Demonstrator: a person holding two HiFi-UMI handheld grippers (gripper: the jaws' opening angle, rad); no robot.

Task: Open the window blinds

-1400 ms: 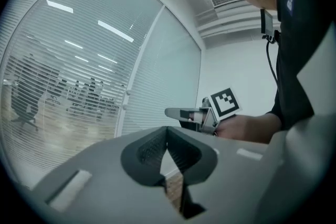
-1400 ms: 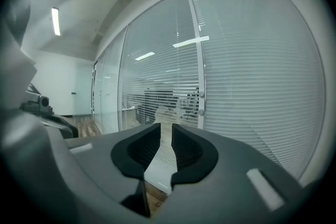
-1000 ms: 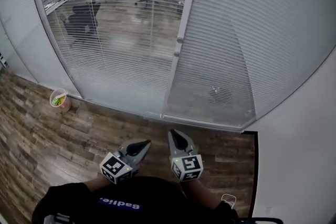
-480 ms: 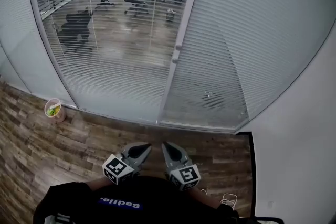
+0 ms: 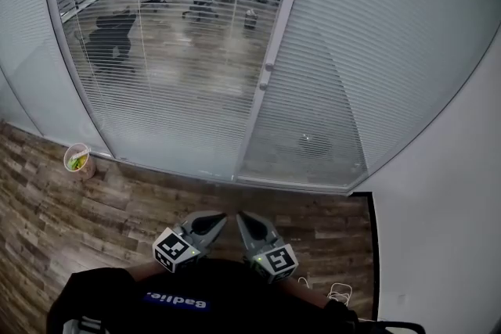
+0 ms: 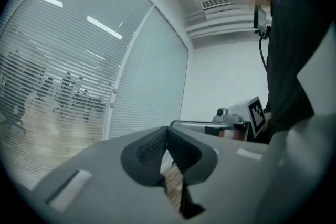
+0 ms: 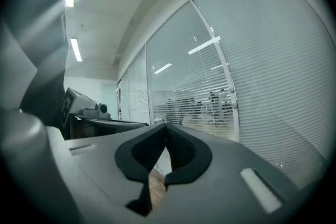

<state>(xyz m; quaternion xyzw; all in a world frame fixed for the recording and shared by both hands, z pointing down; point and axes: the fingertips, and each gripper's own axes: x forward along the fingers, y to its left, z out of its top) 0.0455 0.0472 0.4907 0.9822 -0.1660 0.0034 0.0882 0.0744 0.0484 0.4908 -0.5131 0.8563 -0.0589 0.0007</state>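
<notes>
Two tongs, the left gripper (image 5: 211,221) and the right gripper (image 5: 246,218), are hanging closed and empty before two window blinds (image 5: 329,74), whose tops are running out of frame, with chairs (image 5: 117,31) blurring behind the left one's slats.

White lettering is showing on a blue patch (image 5: 176,299) on the person's dark top (image 5: 109,303), upside down and too blurred for reading. The cubes (image 5: 173,250) on the left gripper (image 5: 219,218) and right gripper (image 5: 242,216) are carrying square black-and-white markers without letters.
</notes>
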